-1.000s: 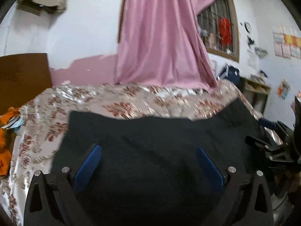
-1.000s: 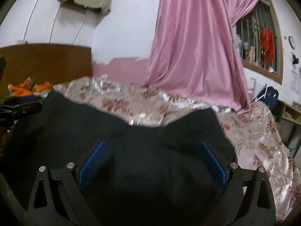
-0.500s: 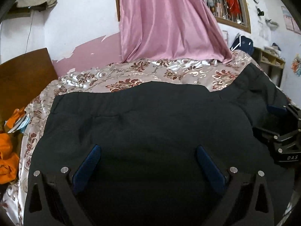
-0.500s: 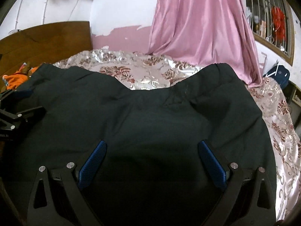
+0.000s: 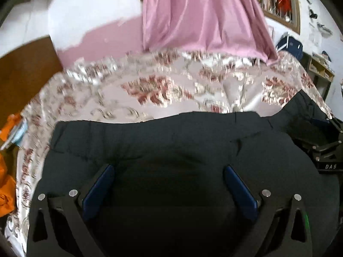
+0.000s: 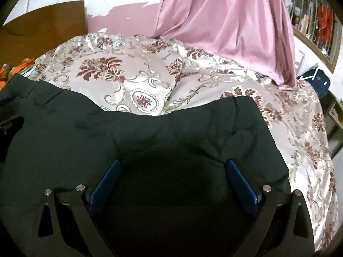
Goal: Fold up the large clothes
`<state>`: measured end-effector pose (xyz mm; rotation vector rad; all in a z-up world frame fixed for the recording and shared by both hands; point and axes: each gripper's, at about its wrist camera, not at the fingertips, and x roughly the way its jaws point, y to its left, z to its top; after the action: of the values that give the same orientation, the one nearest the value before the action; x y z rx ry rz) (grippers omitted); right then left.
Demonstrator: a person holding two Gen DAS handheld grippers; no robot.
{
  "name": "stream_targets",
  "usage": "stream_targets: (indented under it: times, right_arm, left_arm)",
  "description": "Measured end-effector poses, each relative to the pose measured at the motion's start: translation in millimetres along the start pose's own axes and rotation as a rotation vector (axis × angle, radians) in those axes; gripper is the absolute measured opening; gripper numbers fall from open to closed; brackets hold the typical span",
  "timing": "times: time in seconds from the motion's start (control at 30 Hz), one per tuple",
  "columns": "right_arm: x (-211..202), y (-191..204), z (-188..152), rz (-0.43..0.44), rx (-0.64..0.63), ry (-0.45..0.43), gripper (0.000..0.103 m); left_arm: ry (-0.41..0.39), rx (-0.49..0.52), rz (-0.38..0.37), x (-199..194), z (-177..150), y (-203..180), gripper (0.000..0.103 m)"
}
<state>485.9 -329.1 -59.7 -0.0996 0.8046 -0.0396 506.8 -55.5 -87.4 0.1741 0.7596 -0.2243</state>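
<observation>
A large dark garment [image 5: 171, 150] lies spread on the floral bedspread [image 5: 150, 90]; it also fills the lower part of the right wrist view [image 6: 150, 132]. My left gripper [image 5: 169, 190] is open, its blue pads [image 5: 100, 184] wide apart just above the cloth. My right gripper [image 6: 171, 184] is open too, with blue pads [image 6: 242, 182] apart over the garment near its right side. The right gripper's black body [image 5: 323, 150] shows at the right edge of the left wrist view. Neither gripper holds cloth.
A pink curtain [image 6: 231, 21] hangs behind the bed. A brown headboard [image 6: 42, 27] stands at the left, with orange cloth [image 5: 6, 184] beside the bed. A window [image 6: 317, 17], a dark bag [image 6: 317, 81] and a shelf [image 5: 319, 68] are at the right.
Both grippers have tilted down and pulled back, and more bedspread shows beyond the garment's far edge. The garment has settled flatter on the bed. Both stayed open.
</observation>
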Motion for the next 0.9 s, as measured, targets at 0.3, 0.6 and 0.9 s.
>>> stream_targets:
  times: [0.3, 0.6, 0.9]
  right_arm:
    - [36.8, -2.1, 0.8, 0.093, 0.063, 0.020, 0.102]
    - [41.2, 2.3, -5.8, 0.096, 0.072, -0.002, 0.102]
    - [40.7, 6.5, -9.7, 0.067, 0.079, -0.034, 0.102]
  left_arm:
    - [0.023, -0.012, -0.047, 16.1, -3.3, 3.2, 0.103]
    - [0.022, -0.038, -0.072, 22.4, -4.8, 4.3, 0.103]
    - [0.017, -0.035, -0.065, 24.0, -6.3, 5.4, 0.103]
